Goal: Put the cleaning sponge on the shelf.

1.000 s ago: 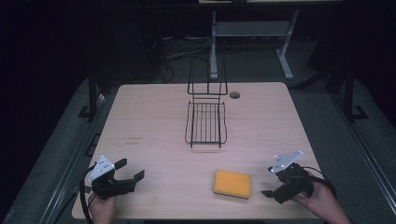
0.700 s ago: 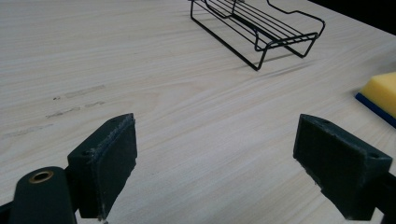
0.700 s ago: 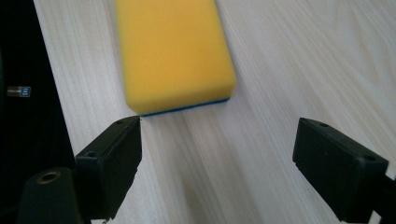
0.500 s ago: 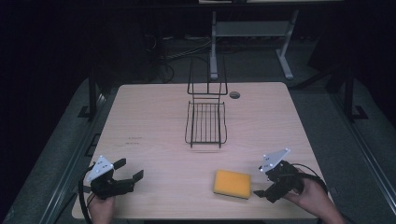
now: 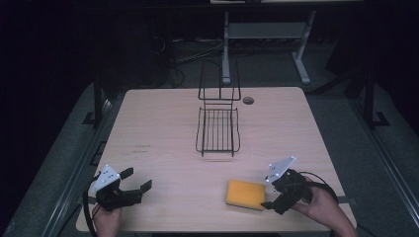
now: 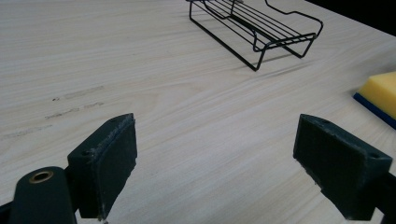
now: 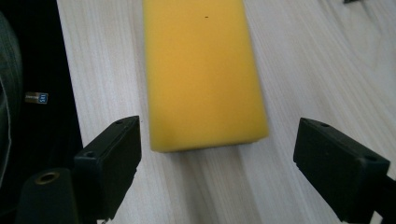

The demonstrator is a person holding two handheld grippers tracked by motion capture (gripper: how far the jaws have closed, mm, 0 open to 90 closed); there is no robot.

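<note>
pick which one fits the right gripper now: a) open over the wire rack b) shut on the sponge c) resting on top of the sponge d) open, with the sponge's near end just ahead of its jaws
d: in the right gripper view the right gripper has its jaws spread wide, and the yellow sponge lies flat on the table just ahead of them, ungripped.

We see a black wire rack [image 5: 218, 129] at the table's [image 5: 158, 123] centre, its tall back toward twelve o'clock; a round grommet hole [image 5: 248, 100] sits just beside it at two o'clock.
</note>
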